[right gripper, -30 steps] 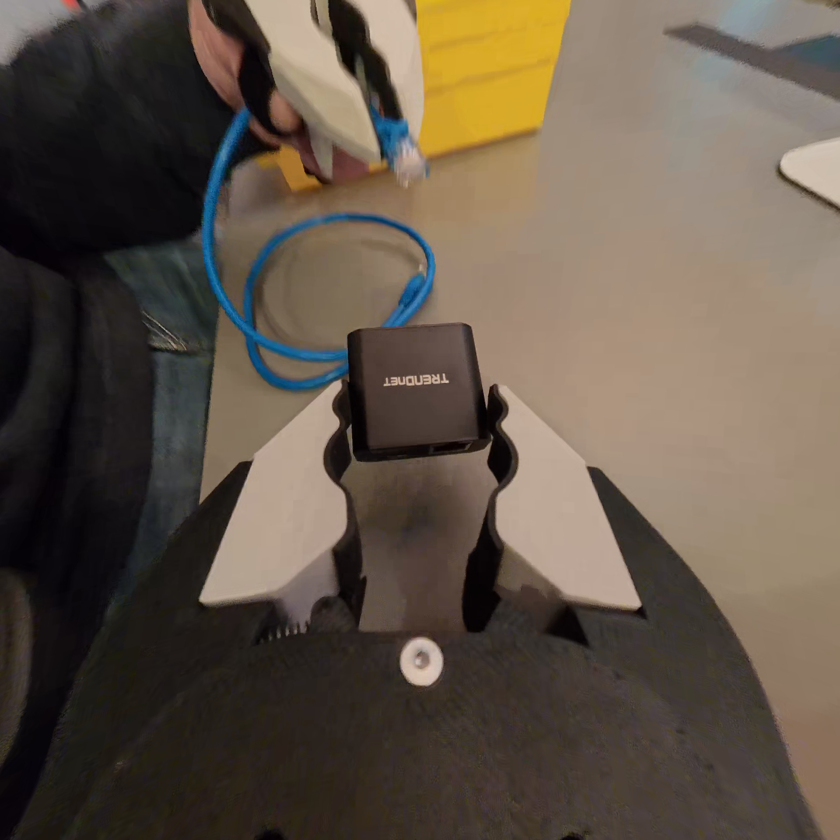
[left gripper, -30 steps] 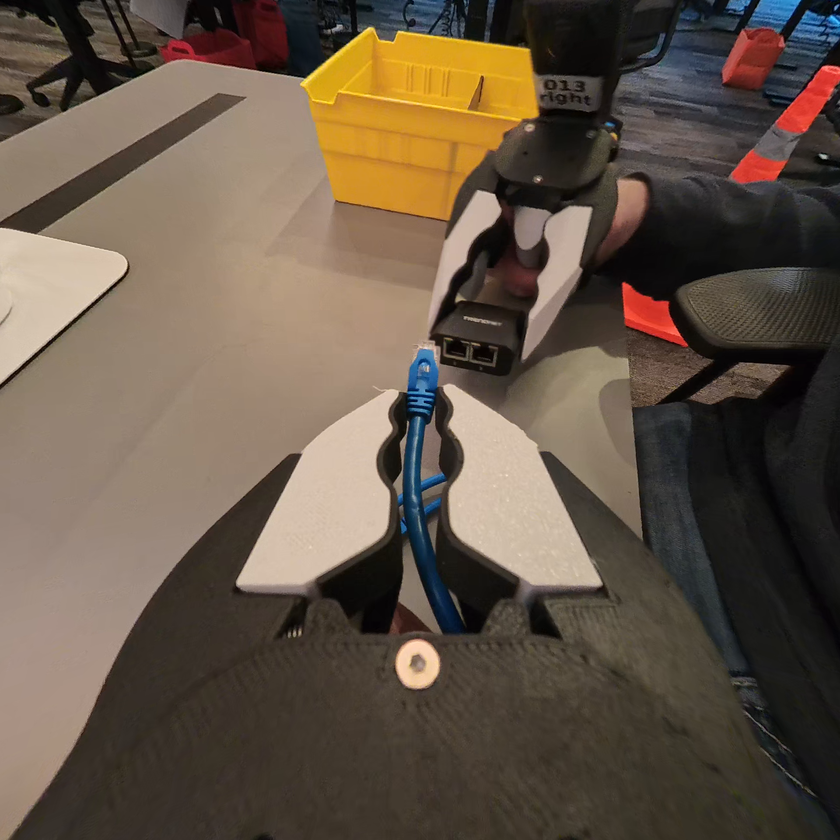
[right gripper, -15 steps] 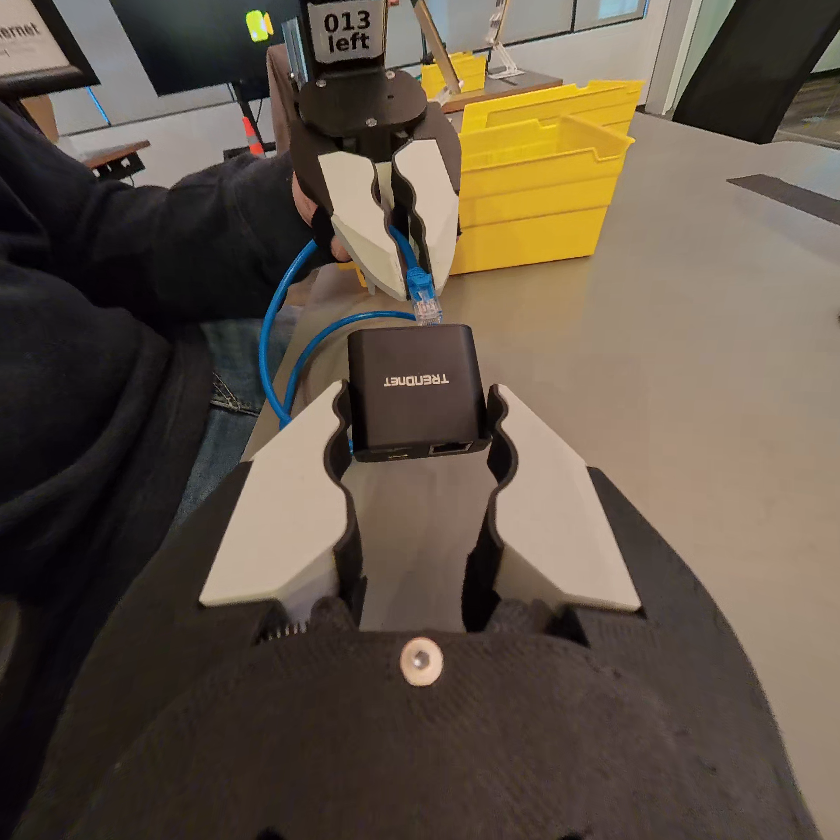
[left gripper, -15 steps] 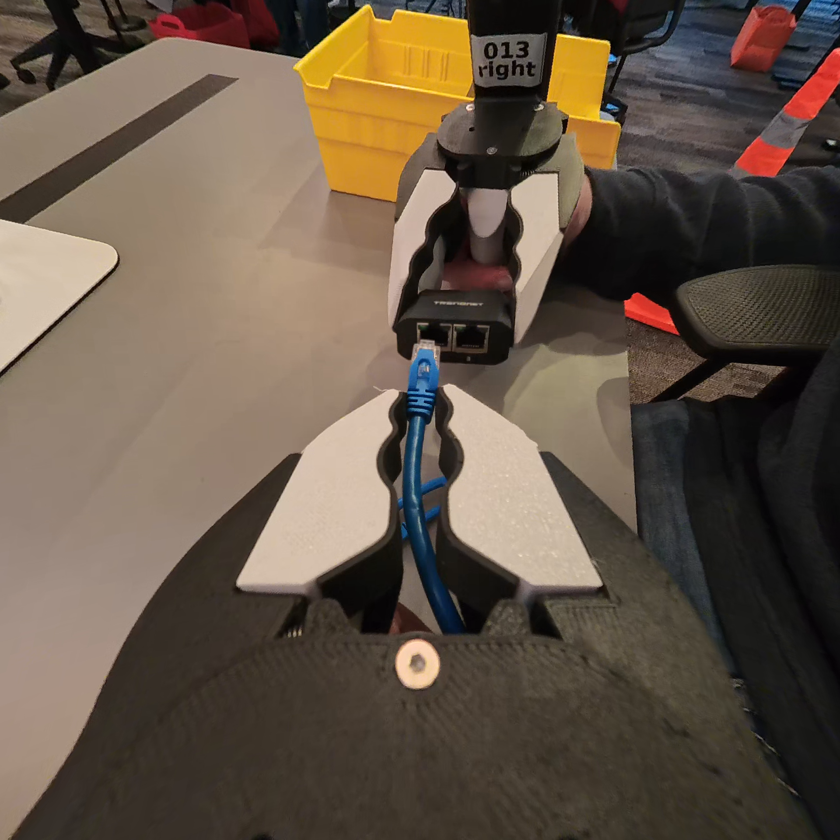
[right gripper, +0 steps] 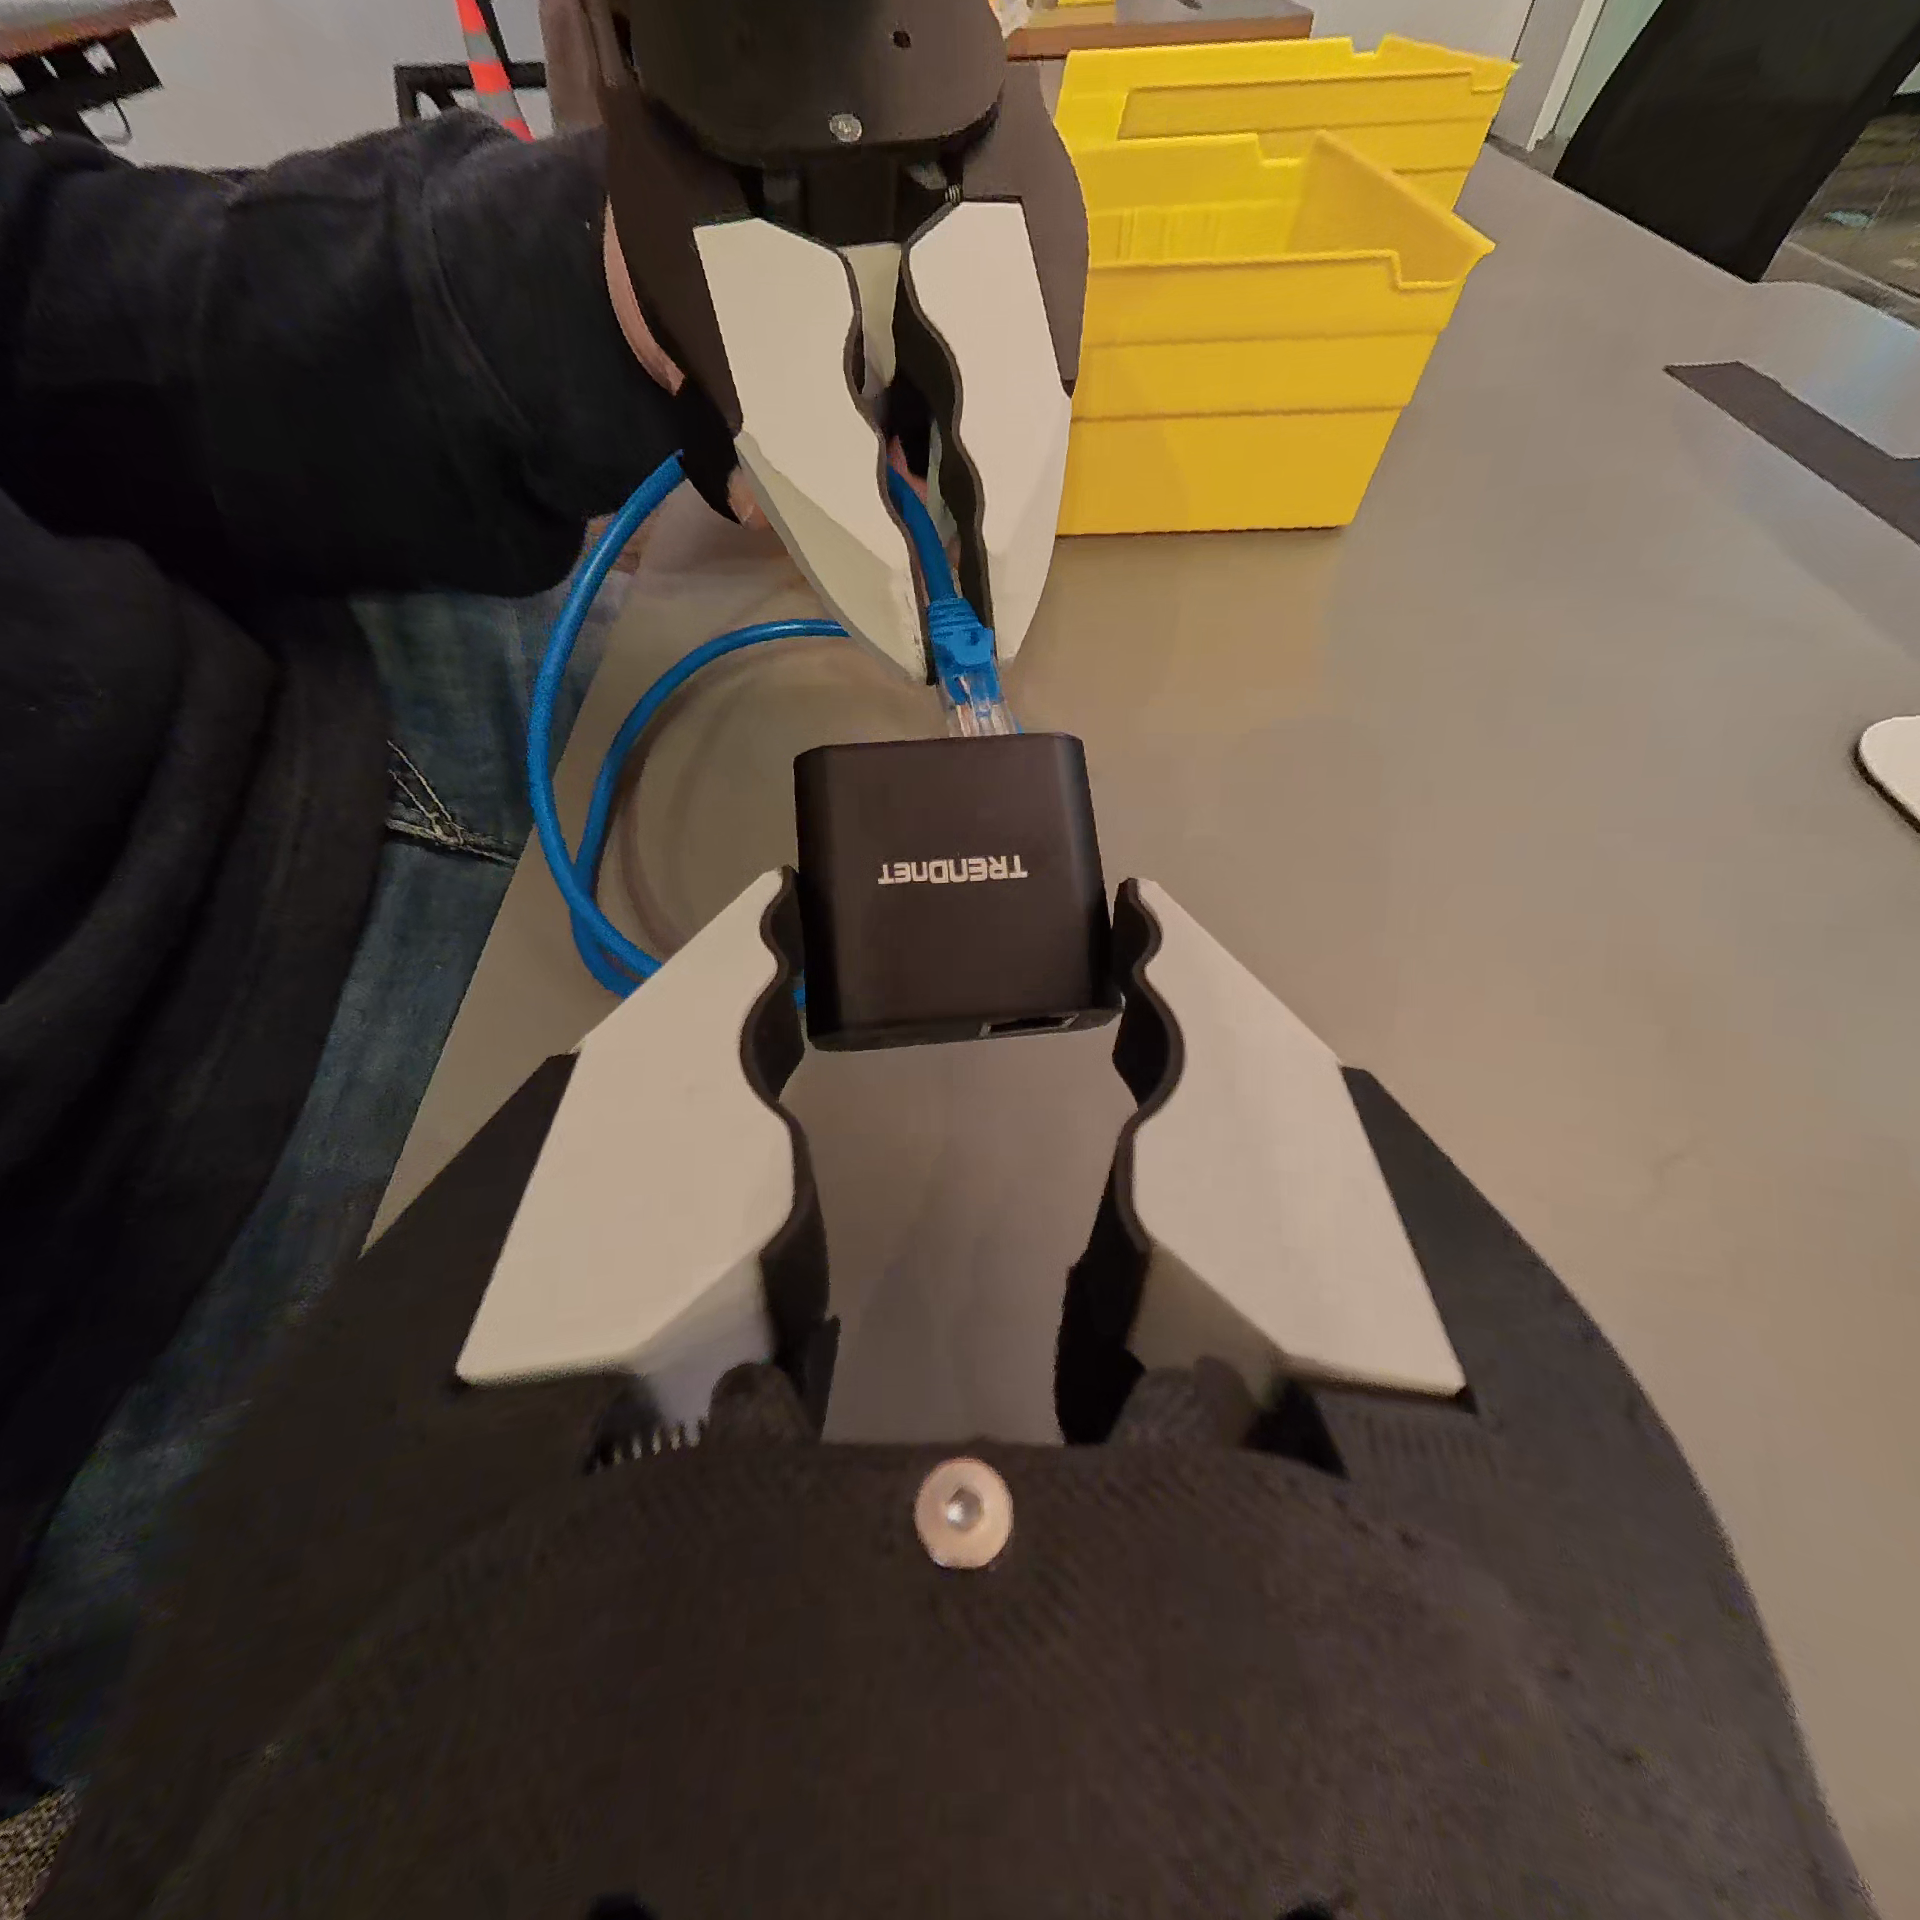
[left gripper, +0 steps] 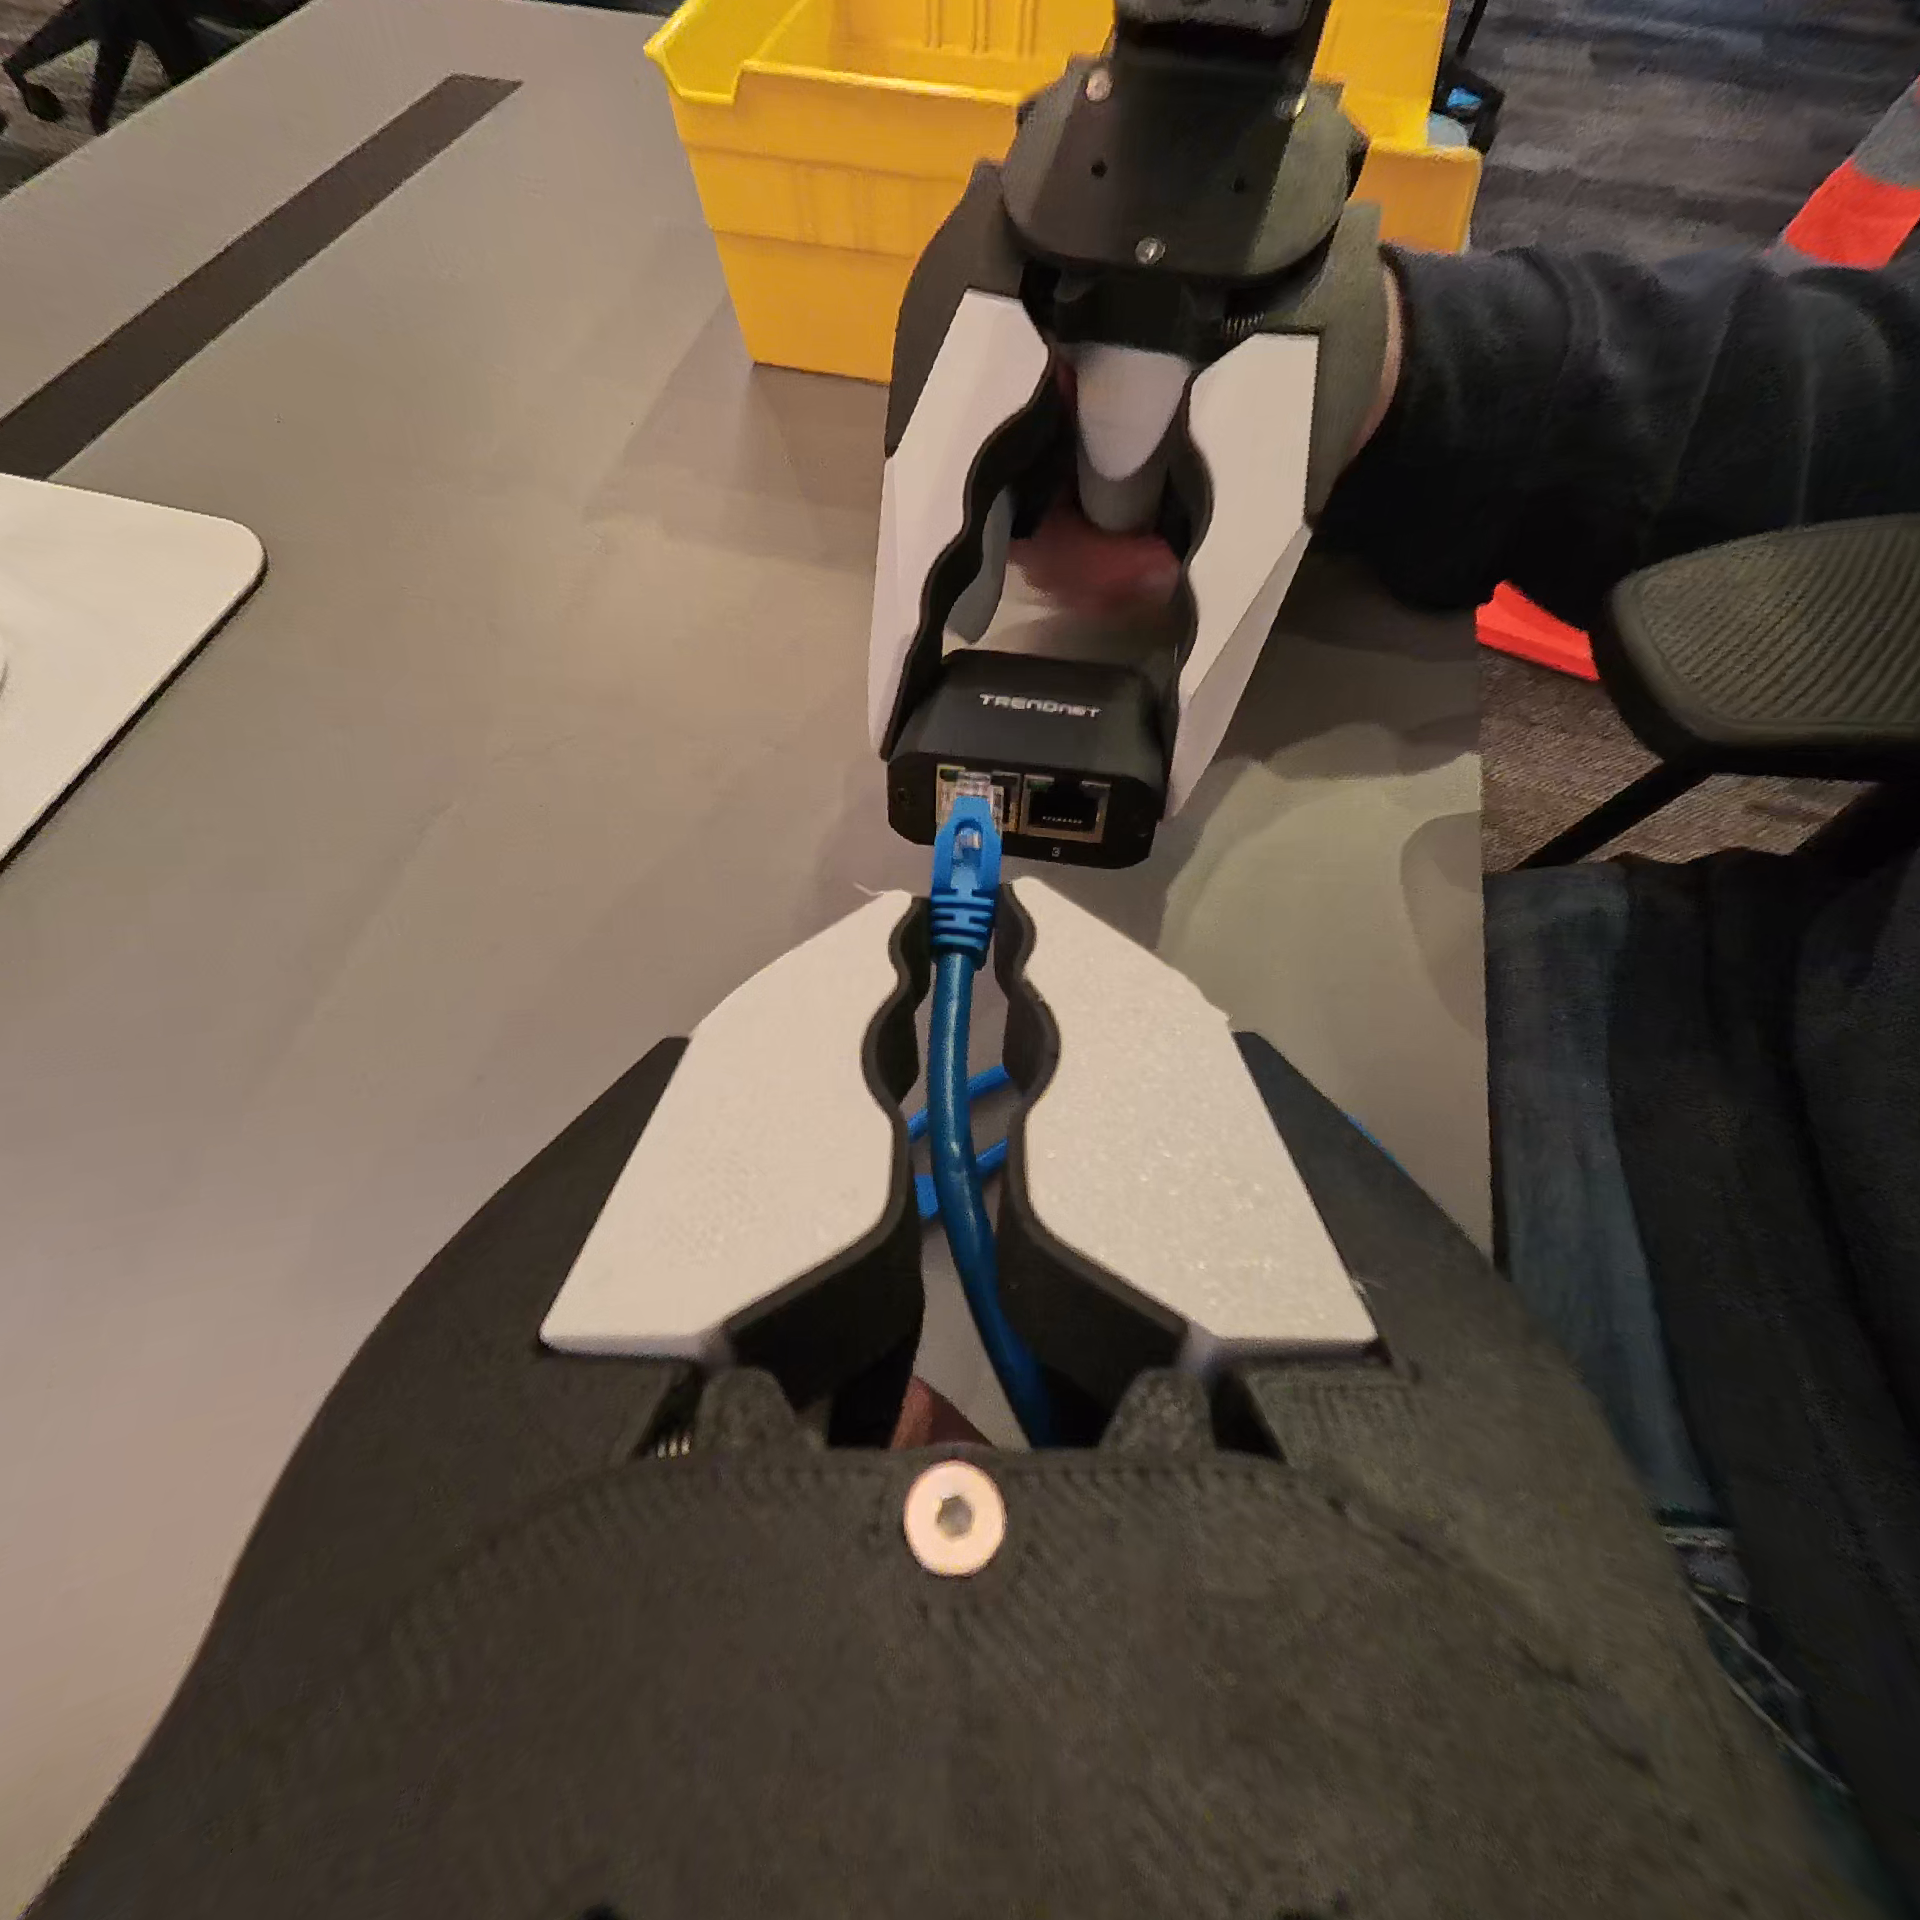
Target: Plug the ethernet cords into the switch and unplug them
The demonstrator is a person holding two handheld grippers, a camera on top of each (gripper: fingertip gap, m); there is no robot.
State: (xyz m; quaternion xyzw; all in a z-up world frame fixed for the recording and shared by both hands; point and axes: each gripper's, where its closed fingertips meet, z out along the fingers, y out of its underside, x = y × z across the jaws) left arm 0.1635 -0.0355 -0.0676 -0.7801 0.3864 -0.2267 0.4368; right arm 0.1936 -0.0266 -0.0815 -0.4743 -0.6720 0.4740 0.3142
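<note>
left gripper (left gripper: 961, 914) pinching the blue cord (left gripper: 961, 1039), its plug (left gripper: 968, 831) at the port mouth of the switch (left gripper: 1023, 769) clamped by the right gripper (right gripper: 951, 935); a slight tilt may jam it.

The switch (left gripper: 1023, 764) is a small black box with rounded edges and white lettering on its top, held level above the grey table near its right edge. Its front face carries two side-by-side ports; a further port shows on the opposite face in the right wrist view. The blue ethernet cord (left gripper: 961, 1013) ends in a clear plug with a ribbed blue boot, and the plug's tip sits in the switch's left-hand port. The cord's slack loops on the table (right gripper: 582, 831) by that edge.
</note>
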